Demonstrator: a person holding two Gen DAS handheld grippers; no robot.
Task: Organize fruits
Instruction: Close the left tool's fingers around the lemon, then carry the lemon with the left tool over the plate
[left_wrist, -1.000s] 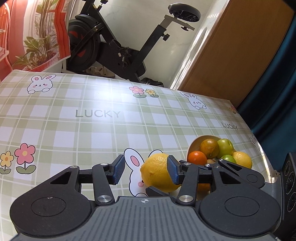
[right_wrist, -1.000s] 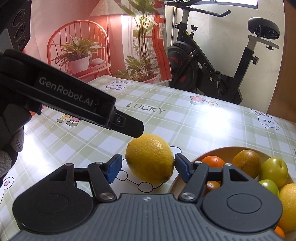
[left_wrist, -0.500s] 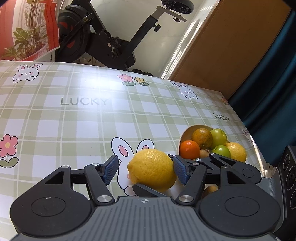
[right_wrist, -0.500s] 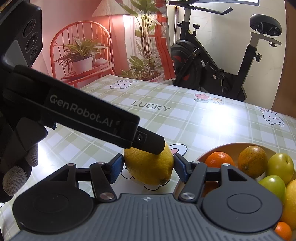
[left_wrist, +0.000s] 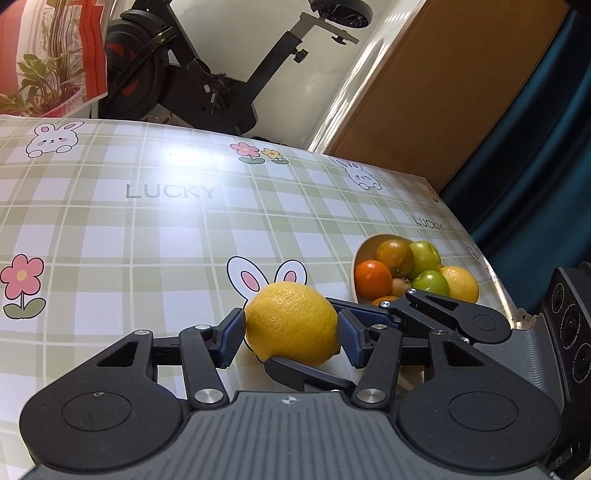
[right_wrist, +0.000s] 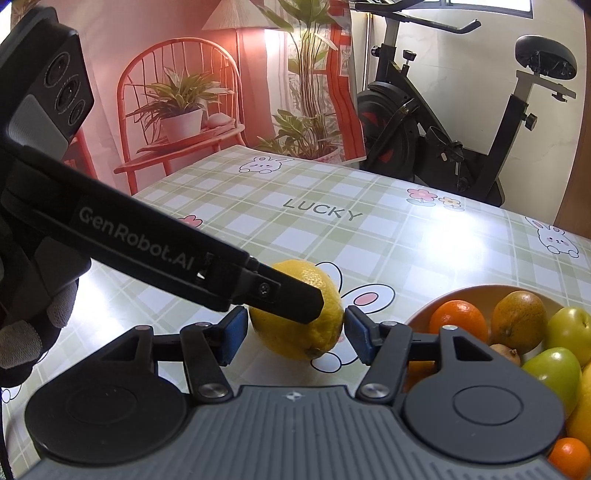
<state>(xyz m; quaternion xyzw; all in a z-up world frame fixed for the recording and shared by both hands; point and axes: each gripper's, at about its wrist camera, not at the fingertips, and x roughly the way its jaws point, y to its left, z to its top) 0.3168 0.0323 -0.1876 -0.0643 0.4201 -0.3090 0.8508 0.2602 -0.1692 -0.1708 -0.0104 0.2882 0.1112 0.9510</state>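
Note:
A yellow lemon (left_wrist: 291, 323) lies on the checked tablecloth, also in the right wrist view (right_wrist: 295, 321). Both grippers frame it from different sides. My left gripper (left_wrist: 290, 338) is open, its blue pads close on either side of the lemon. My right gripper (right_wrist: 293, 332) is open with its pads just beside the lemon. The left gripper's finger (right_wrist: 291, 297) crosses over the lemon in the right wrist view. A tan bowl (left_wrist: 364, 245) to the right holds oranges, green fruits and a lemon.
The table (left_wrist: 166, 229) has a green checked cloth with bunny and flower prints. An exercise bike (left_wrist: 207, 74) stands behind it. A red chair with plants (right_wrist: 177, 122) is at the far left. The table's right edge (left_wrist: 491, 258) is just beyond the bowl.
Both grippers have moved closer around the lemon and their jaws have narrowed. The left gripper swung right so that the lemon now sits between its pads.

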